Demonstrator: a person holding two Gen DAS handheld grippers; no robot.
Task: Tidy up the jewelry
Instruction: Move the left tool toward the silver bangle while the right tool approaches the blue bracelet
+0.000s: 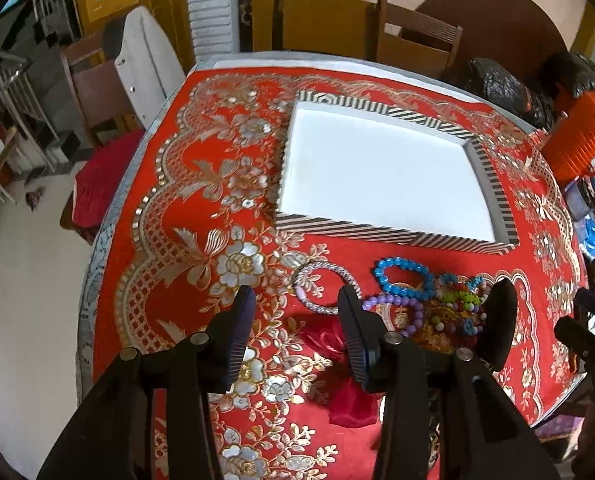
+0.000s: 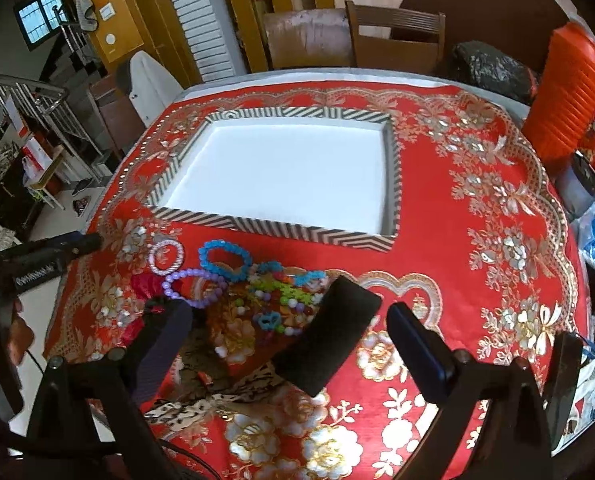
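Bracelets lie in a loose heap on the desk [image 1: 145,216], just below the tray's near wall. We see the tray [image 2: 257,229] with striped walls and a plain white floor, nothing in it, sitting toward 12 o'clock from the heap in both views.

In the left wrist view the silver-white bangle [image 1: 324,288] lies alone at 9 o'clock of the heap, the blue bead bracelet [image 1: 401,276] at 12 o'clock, the purple bead bracelet [image 1: 397,308] touching it below, and the mixed colourful beads [image 1: 459,304] at 3 o'clock. A red cloth pouch [image 1: 337,380] lies at 6 o'clock of the bangle, partly behind a finger.

We see the left gripper [image 1: 297,336] with fingers spread apart, released, nothing between them; it hovers just near the bangle, right fingertip overlapping its rim in the picture, contact unclear.

We see the right gripper [image 2: 293,344] likewise with fingers parted, released and holding nothing. The colourful beads show between them, farther off on the cloth. A black foam-like block [image 2: 329,332] stands between its fingers, what it is we cannot tell.

An orange ribbed container [image 2: 569,92] stands at 2 o'clock off the desk edge.
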